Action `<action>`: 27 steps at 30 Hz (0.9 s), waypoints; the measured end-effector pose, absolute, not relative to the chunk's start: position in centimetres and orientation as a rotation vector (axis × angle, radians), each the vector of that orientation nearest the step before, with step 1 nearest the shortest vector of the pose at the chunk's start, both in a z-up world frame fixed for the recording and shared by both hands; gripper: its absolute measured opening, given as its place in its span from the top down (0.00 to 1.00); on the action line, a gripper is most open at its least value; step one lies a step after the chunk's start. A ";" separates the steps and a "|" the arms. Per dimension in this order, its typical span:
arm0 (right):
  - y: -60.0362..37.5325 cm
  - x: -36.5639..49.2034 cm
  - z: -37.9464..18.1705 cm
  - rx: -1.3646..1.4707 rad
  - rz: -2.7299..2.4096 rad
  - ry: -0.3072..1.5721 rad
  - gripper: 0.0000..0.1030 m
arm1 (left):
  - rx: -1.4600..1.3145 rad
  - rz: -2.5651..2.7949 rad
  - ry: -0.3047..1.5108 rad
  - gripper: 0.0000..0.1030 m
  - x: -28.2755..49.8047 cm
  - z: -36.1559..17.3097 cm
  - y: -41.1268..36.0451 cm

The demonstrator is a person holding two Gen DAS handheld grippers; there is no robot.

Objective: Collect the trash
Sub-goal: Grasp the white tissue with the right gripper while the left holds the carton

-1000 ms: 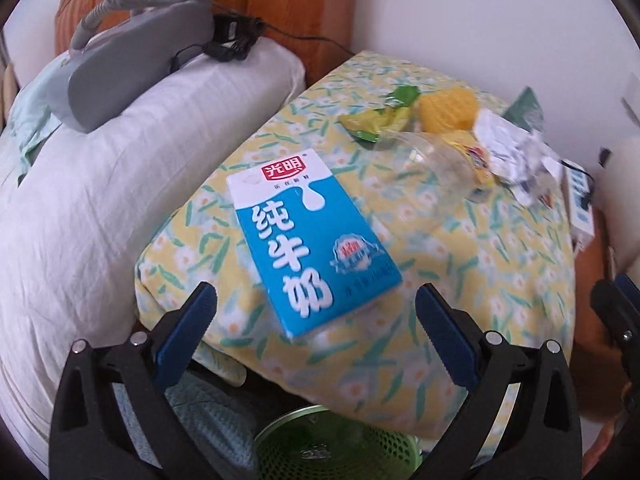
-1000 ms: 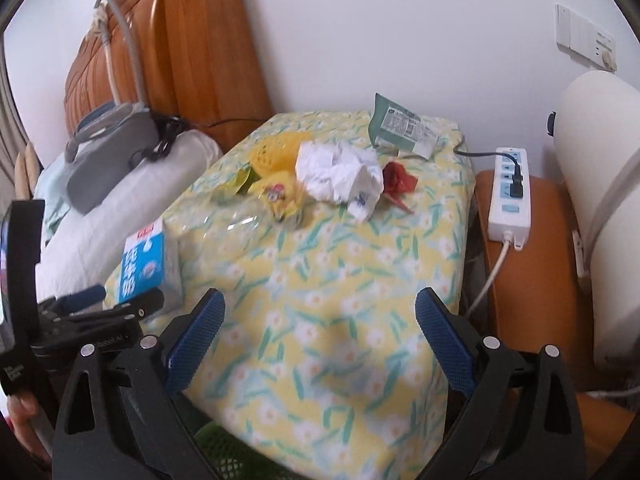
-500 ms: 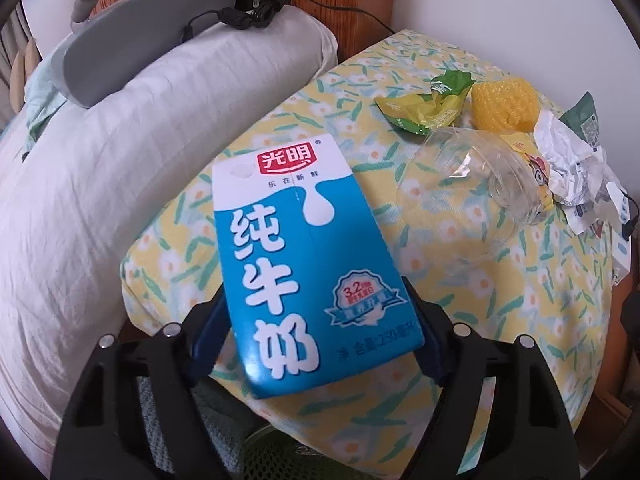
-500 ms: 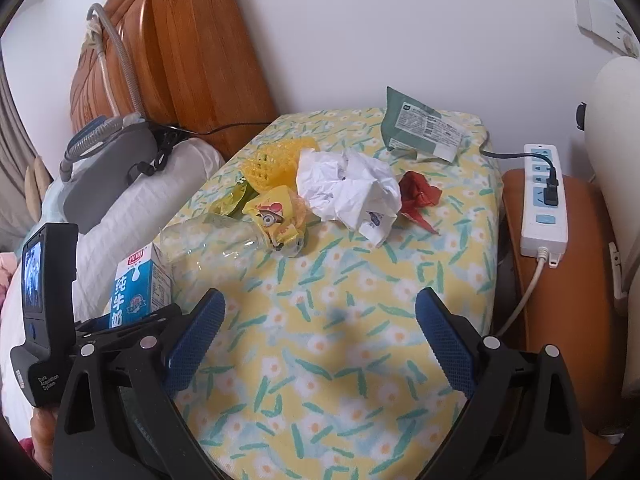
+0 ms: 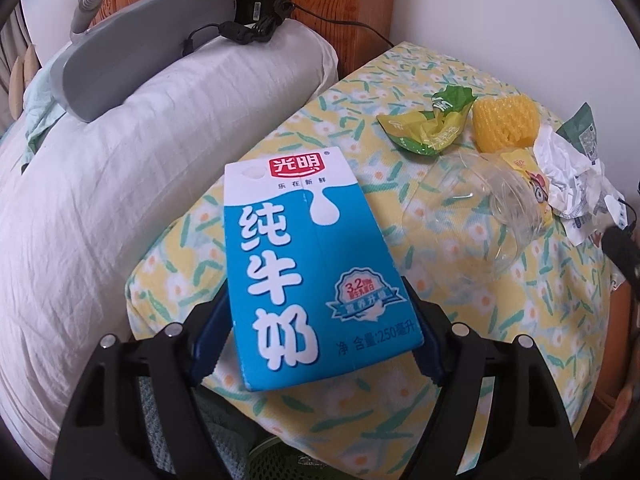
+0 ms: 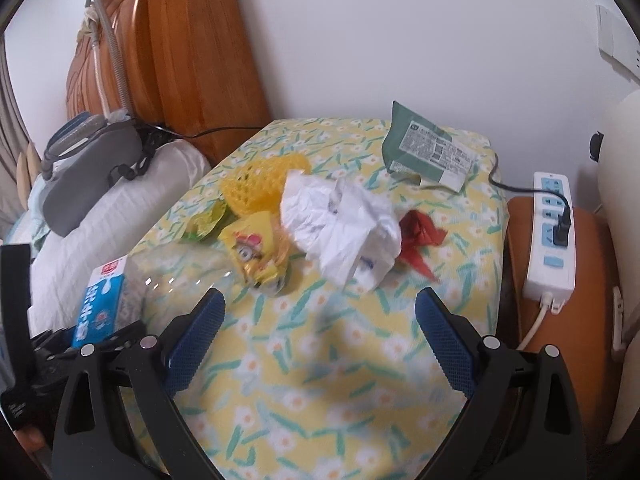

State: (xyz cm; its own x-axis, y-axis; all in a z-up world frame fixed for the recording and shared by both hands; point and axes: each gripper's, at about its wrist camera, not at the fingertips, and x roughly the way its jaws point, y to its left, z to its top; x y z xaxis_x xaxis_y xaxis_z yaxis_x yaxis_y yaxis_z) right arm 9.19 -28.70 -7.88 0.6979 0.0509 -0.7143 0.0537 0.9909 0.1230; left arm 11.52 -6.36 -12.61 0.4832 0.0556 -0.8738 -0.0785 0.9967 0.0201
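Left tool [image 5: 316, 340] around milk carton [image 5: 308, 264]

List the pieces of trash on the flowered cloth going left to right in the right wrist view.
Blue and white milk carton → green and yellow crinkled wrapper → yellow cartoon snack packet → crumpled white paper → red crumpled wrapper. The yellow foam net and dark green pouch lie farther back, so they are left out.
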 end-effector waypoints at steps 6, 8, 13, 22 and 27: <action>-29.0 12.9 -8.7 0.079 -0.036 0.823 0.16 | -0.015 0.068 1.058 0.29 12.3 -12.9 -6.3; -28.8 13.9 -9.2 0.054 -0.042 0.836 0.22 | -0.011 0.066 1.057 0.29 12.6 -13.0 -6.3; -28.3 14.9 -10.0 0.018 -0.043 0.858 0.51 | -0.008 0.061 1.054 0.29 12.9 -12.9 -6.2; -27.3 13.6 -8.5 -0.011 -0.046 0.829 0.70 | -0.003 0.040 1.013 0.30 12.4 -11.4 -6.1; -26.6 11.9 -7.1 -0.034 -0.052 0.802 0.71 | 0.002 0.022 0.995 0.31 11.2 -10.4 -6.1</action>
State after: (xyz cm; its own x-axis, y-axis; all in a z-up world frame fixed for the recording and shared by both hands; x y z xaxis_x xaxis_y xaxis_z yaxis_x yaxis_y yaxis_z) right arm 11.90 -26.61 -7.06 0.6938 -0.0596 -0.7177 0.0336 0.9982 -0.0504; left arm 11.16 -6.12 -10.35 0.5446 0.0193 -0.8385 -0.0176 0.9998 0.0115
